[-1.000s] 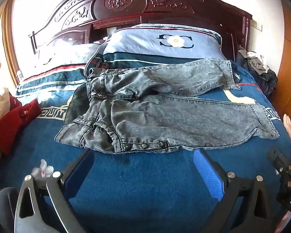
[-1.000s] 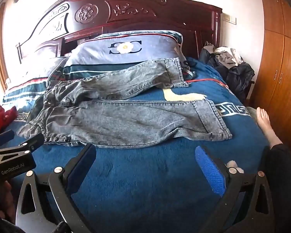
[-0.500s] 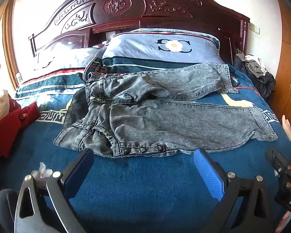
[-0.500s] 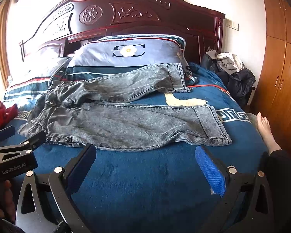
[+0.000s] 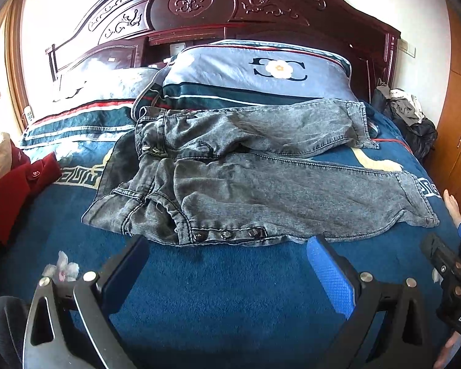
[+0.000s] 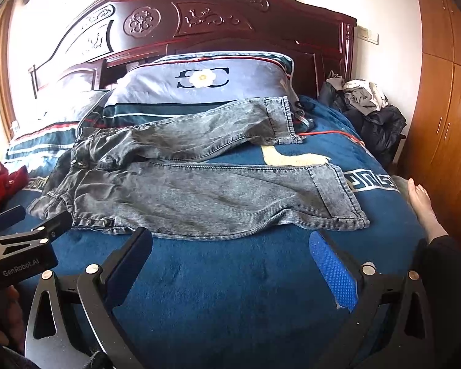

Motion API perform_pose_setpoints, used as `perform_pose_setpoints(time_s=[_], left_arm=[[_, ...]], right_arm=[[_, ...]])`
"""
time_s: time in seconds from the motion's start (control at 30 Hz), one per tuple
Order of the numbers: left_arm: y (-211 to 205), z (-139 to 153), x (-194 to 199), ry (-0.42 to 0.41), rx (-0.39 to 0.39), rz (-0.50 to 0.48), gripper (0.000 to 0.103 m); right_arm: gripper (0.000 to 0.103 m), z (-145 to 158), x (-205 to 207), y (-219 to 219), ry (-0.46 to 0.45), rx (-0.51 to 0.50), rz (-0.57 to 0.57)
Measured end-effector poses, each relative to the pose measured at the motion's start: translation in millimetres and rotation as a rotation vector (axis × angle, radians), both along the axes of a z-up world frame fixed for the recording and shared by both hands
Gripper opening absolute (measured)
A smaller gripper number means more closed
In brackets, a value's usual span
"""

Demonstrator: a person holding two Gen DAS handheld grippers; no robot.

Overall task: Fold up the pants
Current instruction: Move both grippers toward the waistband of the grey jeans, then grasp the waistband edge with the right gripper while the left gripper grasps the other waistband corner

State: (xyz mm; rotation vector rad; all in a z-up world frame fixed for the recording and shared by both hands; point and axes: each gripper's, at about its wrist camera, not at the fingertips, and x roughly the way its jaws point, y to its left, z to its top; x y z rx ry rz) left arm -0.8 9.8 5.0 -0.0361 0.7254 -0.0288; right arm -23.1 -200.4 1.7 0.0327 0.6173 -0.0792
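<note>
The pants point(image 5: 261, 178) are laid unfolded across the bed point(image 5: 230, 292), waist at the left, legs splayed to the right. No fold is seen; the whole task is judged to remain. The left gripper point(image 5: 227, 264) and right gripper point(image 6: 230, 255) are held spread, empty, just short of the near edge.

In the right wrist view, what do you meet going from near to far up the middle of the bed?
Right gripper → bare blue blanket → grey jeans → flower-logo pillow → carved wooden headboard.
</note>
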Motion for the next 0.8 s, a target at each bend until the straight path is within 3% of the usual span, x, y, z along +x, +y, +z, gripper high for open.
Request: perform_pose_setpoints(time_s=[0.5, 0.8], left_arm=[[6, 12, 4, -0.042, 0.010, -0.009, 0.103], [25, 33, 43, -0.022, 0.031, -0.068, 0.103]], right_arm=[[0.103, 6, 6, 3, -0.001, 0.010, 0.012], [0.103, 26, 39, 2, 0.008, -0.010, 0.096]])
